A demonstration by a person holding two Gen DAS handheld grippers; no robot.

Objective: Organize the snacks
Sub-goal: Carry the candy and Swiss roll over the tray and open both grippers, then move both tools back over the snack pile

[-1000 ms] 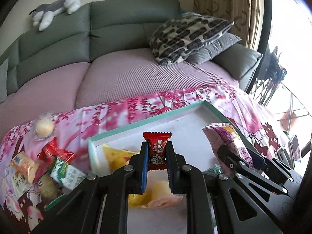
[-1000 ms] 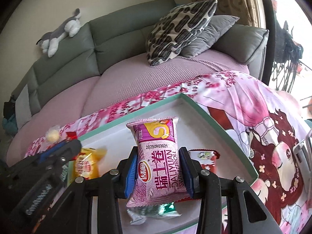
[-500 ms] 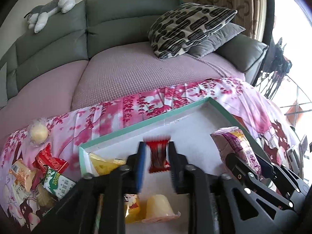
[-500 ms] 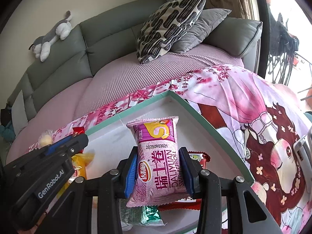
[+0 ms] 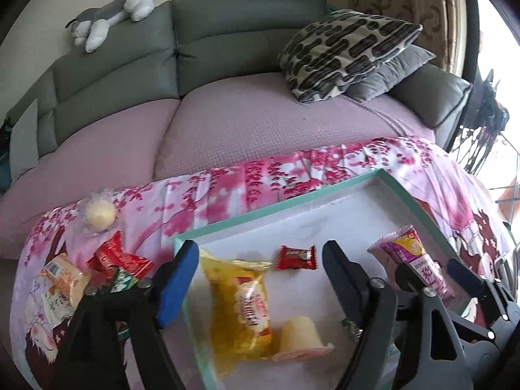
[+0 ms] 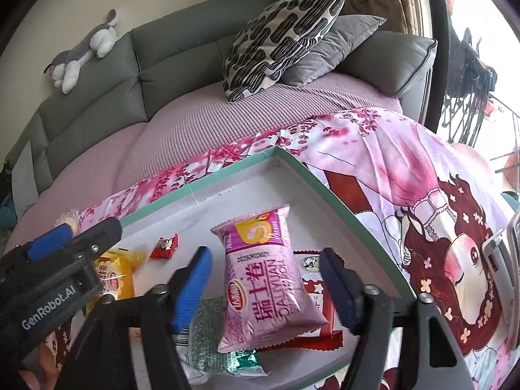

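A small red candy (image 5: 296,257) lies loose on the white floor of the teal-rimmed tray (image 5: 276,206). It sits just ahead of my left gripper (image 5: 260,250), whose jaws are opening with nothing between the pads. In the right wrist view my right gripper (image 6: 266,255) is also opening. A pink swiss-roll pack (image 6: 263,289) lies between its blue pads (image 6: 195,279) without touching them, resting on a red pack (image 6: 321,328) and a green one (image 6: 224,334). A yellow biscuit pack (image 5: 247,305) and a jelly cup (image 5: 300,334) are in the tray too.
Several loose snacks lie left of the tray on the pink flowered cloth (image 5: 227,195): a round pastry (image 5: 97,216), red packs (image 5: 120,256), an orange pack (image 5: 61,276). Behind is a sofa (image 5: 243,113) with cushions (image 5: 344,52) and a plush toy (image 5: 110,16).
Both grippers went from shut to wide apart. The red candy dropped from the left pads onto the tray floor. The pink pack came free of the right pads and settled on the packs below.
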